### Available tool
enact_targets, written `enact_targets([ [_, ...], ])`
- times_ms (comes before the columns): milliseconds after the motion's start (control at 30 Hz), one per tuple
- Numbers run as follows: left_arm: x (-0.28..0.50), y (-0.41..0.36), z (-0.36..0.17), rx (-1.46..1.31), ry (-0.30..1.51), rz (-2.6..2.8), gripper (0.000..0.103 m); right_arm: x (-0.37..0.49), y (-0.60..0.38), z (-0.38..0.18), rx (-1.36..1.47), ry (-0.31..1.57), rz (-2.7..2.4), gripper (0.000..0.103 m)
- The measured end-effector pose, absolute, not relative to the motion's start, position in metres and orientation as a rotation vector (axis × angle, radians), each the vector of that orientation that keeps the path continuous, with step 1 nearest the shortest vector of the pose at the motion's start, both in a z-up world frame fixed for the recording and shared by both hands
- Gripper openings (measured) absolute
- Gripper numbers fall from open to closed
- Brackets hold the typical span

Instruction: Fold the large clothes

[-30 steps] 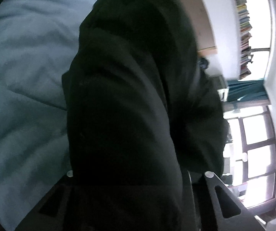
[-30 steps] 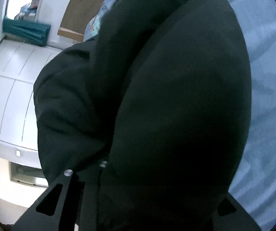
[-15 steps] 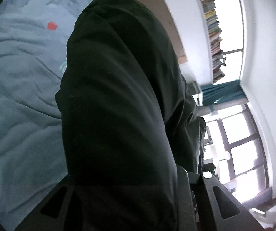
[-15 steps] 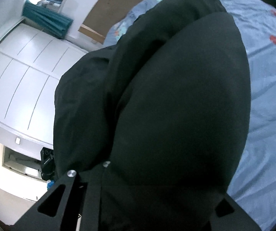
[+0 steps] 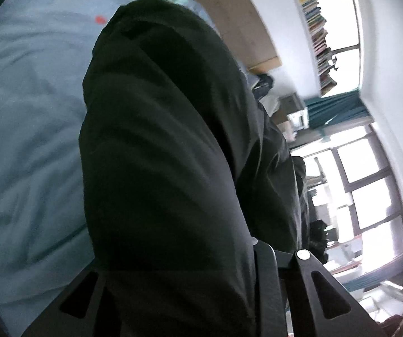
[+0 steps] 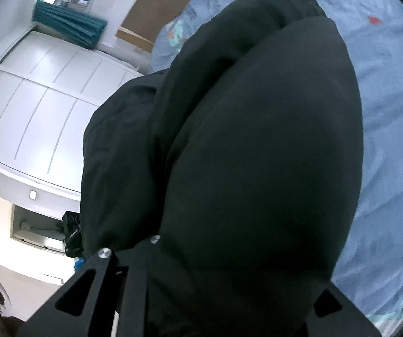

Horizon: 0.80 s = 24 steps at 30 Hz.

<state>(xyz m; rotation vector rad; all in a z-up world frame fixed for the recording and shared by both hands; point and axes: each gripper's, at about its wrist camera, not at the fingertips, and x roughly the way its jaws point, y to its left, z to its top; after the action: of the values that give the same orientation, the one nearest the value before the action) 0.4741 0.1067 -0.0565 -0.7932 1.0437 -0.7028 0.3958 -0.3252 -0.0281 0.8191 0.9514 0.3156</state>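
Nearest the left wrist camera, the left gripper (image 5: 190, 275) has its two black fingers (image 5: 322, 295) set apart with a thick bunch of the black garment (image 5: 159, 154) packed between them; the cloth fills the gap and spills over the fingers, so the tongs are clamped on the garment (the fingertips themselves are buried in fabric). From there the garment rises away from the camera in a tall, dark column with long folds running along its length, held up off the bed (image 5: 27, 140).

In the right wrist view the right gripper (image 6: 215, 275) shows the same picture: one black finger (image 6: 89, 280) is plain to see at the lower left, the other only peeps out at the lower right, and a bulging mass of the black garment (image 6: 257, 154) is gripped between them, swelling out wide beyond the fingers.

Behind the garment lies the bed, covered in a rumpled light blue sheet with small red marks; a patterned pillow (image 6: 190, 28) sits toward its far end, by the brown headboard (image 5: 229, 14).

Farther off, the left view takes in a bright window (image 5: 370, 182), a teal curtain (image 5: 336, 109) and a row of books (image 5: 316, 28) on a high shelf. The right view shows white panelled wardrobe doors (image 6: 47, 98).
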Motion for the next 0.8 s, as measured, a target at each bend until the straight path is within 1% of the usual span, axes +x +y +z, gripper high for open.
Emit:
enact_targets([
  [100,0.471,0.118,-0.101,-0.79,1.049,-0.678,0.021,0.39,-0.334,-0.082,0.825,0.976,0.306,0.016],
  [167,0.469,0.132,-0.123,-0.829,1.02,-0.673,0.023,0.382,-0.346,-0.112,0.864,0.946,0.308,0.018],
  [200,0.469,0.137,-0.126,-0.836,1.008,-0.675,0.024,0.38,-0.351,-0.121,0.887,0.925,0.318,0.019],
  [267,0.467,0.142,-0.132,-0.808,0.98,-0.682,0.028,0.373,-0.361,-0.133,0.892,0.892,0.332,0.026],
  [300,0.467,0.143,-0.133,-0.79,0.971,-0.686,0.03,0.372,-0.362,-0.136,0.878,0.884,0.332,0.028],
  [367,0.469,0.142,-0.13,-0.759,0.961,-0.688,0.036,0.371,-0.365,-0.141,0.858,0.872,0.335,0.04],
  [400,0.47,0.144,-0.13,-0.746,0.958,-0.683,0.038,0.373,-0.365,-0.142,0.857,0.867,0.328,0.041],
  [433,0.47,0.142,-0.126,-0.738,0.958,-0.674,0.044,0.374,-0.368,-0.144,0.858,0.864,0.32,0.046],
  [467,0.472,0.141,-0.122,-0.735,0.959,-0.669,0.048,0.372,-0.371,-0.146,0.859,0.856,0.315,0.051],
  [500,0.471,0.144,-0.121,-0.732,0.957,-0.659,0.049,0.371,-0.374,-0.148,0.859,0.846,0.305,0.053],
  [533,0.47,0.147,-0.12,-0.73,0.957,-0.645,0.054,0.374,-0.373,-0.145,0.859,0.84,0.296,0.058],
  [567,0.468,0.147,-0.117,-0.728,0.956,-0.635,0.056,0.371,-0.377,-0.147,0.863,0.83,0.282,0.061],
  [633,0.465,0.149,-0.109,-0.726,0.956,-0.614,0.057,0.363,-0.384,-0.149,0.879,0.812,0.261,0.063],
  [667,0.462,0.152,-0.108,-0.72,0.957,-0.591,0.062,0.359,-0.387,-0.148,0.883,0.806,0.248,0.065],
  [800,0.445,0.175,-0.089,-0.682,0.942,-0.47,0.075,0.337,-0.398,-0.131,0.91,0.778,0.148,0.065],
])
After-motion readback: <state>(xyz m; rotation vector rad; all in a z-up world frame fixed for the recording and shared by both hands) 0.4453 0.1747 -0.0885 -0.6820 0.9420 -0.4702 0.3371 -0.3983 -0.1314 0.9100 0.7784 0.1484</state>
